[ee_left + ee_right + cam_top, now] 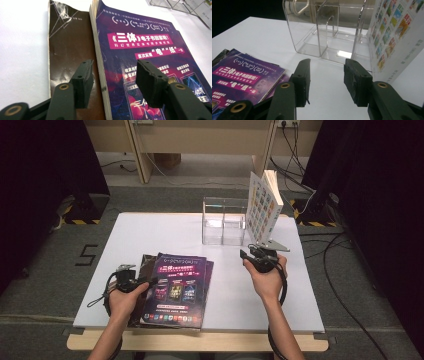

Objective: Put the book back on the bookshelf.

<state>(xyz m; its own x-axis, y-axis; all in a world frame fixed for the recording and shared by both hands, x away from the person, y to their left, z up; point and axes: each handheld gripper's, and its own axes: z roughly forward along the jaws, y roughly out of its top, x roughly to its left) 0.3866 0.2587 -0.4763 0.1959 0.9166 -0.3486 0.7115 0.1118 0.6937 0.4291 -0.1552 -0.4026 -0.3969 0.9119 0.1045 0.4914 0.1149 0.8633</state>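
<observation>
The white table (150, 235) carries a clear acrylic organizer (223, 221), with a white book (263, 207) leaning against its right side. Near the front edge lies a stack of books; the purple book (177, 287) is on top. The left gripper (112, 75) has its jaws spread, one on each side of this book's spine edge, not pressing. The right gripper (327, 80) is also spread and holds nothing, above the bare table.
</observation>
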